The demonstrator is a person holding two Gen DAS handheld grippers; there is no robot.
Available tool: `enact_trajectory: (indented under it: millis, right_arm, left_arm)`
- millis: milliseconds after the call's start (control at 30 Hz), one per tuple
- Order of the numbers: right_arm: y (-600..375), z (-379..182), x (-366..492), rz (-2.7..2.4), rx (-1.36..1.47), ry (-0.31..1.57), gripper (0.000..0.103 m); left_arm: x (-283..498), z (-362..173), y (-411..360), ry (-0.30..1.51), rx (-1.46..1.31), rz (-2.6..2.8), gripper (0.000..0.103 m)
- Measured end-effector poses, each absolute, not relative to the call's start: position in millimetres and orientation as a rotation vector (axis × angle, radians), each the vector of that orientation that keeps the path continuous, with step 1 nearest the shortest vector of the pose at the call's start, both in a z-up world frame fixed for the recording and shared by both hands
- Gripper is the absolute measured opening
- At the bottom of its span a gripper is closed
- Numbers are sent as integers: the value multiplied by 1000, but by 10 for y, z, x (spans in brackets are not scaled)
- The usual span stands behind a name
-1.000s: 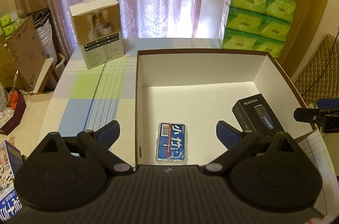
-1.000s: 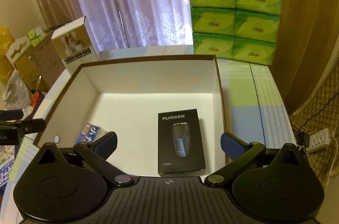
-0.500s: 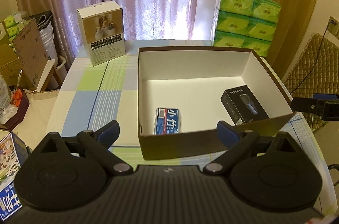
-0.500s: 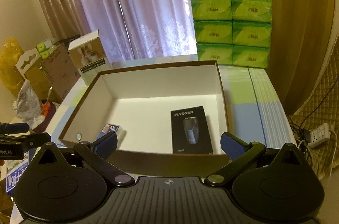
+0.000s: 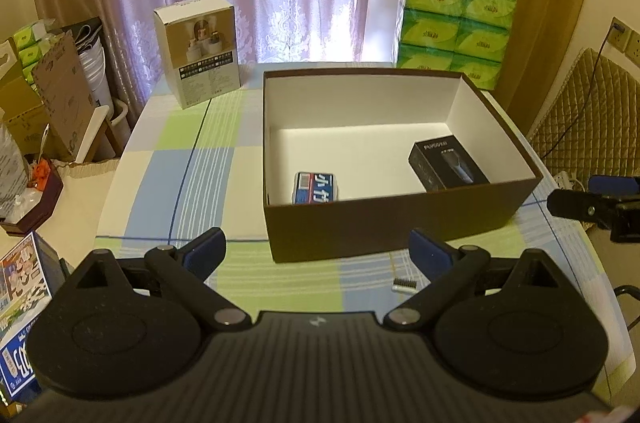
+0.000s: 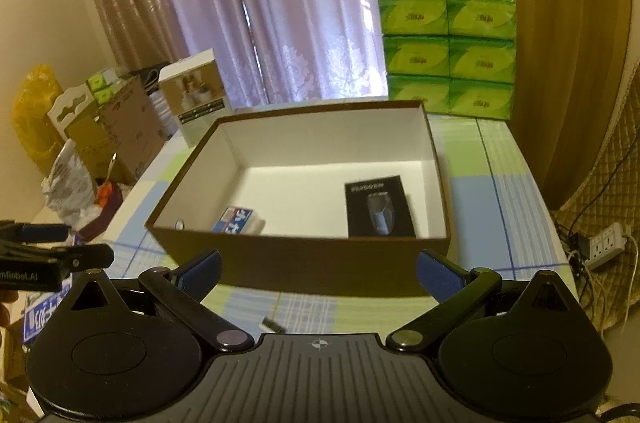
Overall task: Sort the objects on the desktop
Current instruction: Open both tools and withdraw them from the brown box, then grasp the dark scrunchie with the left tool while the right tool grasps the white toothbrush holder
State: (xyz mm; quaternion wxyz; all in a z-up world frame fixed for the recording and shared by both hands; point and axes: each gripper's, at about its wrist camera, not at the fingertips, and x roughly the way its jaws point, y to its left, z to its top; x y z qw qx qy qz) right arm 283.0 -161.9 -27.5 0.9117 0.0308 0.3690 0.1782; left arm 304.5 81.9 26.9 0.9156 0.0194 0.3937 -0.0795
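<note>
Left hand-held gripper (image 5: 316, 249) spread wide, holding nothing; right hand-held gripper (image 6: 318, 265) same, fingers wide apart, empty. Small metal piece (image 5: 405, 285) lies on bench (image 5: 168, 159) near front edge. Beyond it brown box (image 5: 384, 223) holds blue pack (image 5: 316, 187) and black carton (image 5: 448, 163).

Brown box (image 5: 392, 223) walls block low approach; top open.

Black carton (image 5: 448, 165) in the box — brand "FLYCO". Left tool (image 6: 56, 255) body — partial marking "mRobot.AI".
</note>
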Motion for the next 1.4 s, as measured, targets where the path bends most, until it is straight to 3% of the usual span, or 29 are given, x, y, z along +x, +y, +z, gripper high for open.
enact_trajectory:
  millis: [933,1400]
  right_arm:
    - [-1732,-978,2165,322,99,964,101]
    - [-1800,-1178,2219,244,109,1002,101]
  left_arm:
    - [2385,-399,1012,959,17,-201,94]
    - [2634,-714,837,1007,72,-300,81]
